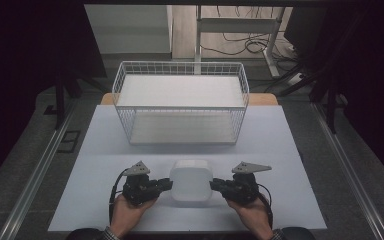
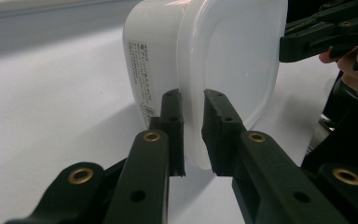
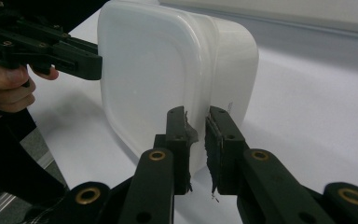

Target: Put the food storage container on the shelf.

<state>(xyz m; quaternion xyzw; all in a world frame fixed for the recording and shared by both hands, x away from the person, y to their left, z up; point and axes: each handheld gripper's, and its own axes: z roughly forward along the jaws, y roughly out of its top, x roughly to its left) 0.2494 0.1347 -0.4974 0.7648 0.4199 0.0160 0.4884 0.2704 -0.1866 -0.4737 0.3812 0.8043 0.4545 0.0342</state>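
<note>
Container (image 1: 191,182) sits between your left tongs (image 1: 168,184) and right tongs (image 1: 213,185), each pinching its rim, so gripping is done; lifting it off the surface (image 1: 105,145) into the wire basket (image 1: 180,102) beyond them remains.

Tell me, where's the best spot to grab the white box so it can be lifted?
Probably by its lid rim, from both sides at once. The white box is wide with smooth rounded walls, but a thin lip sticks out round the lid. The left gripper and the right gripper each pinch that lip on opposite sides, which looks like a balanced hold.
</note>
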